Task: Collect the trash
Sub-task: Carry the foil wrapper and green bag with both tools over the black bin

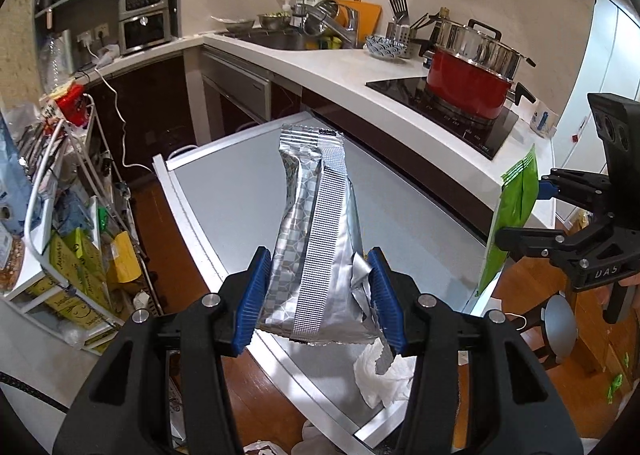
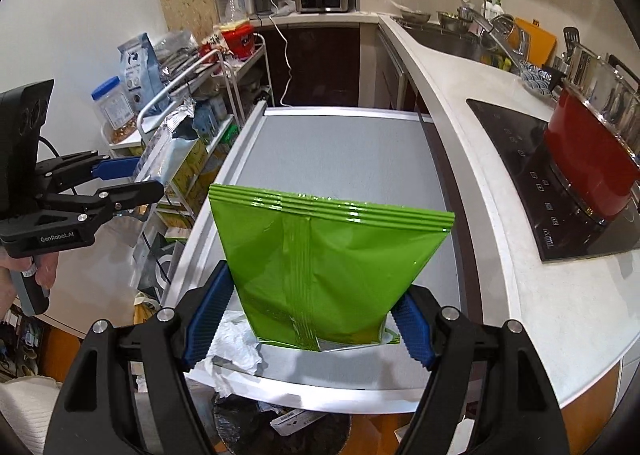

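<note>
My left gripper (image 1: 320, 295) is shut on a silver foil wrapper (image 1: 316, 231) and holds it upright above the grey table (image 1: 248, 175). My right gripper (image 2: 312, 315) is shut on a green snack bag (image 2: 328, 255), also held above the table (image 2: 340, 143). The green bag (image 1: 516, 211) and right gripper show at the right of the left wrist view. The silver wrapper (image 2: 168, 147) and left gripper show at the left of the right wrist view. A crumpled white tissue (image 1: 384, 379) lies at the table's near edge, also seen in the right wrist view (image 2: 232, 347). A trash bin (image 2: 280, 431) sits below the table edge.
A white counter (image 1: 340, 67) curves behind the table with a red pot (image 1: 468, 91) on a black cooktop (image 1: 448, 111) and a sink (image 1: 280, 39). A cluttered wire rack (image 1: 72, 223) stands at the left. The floor is wooden.
</note>
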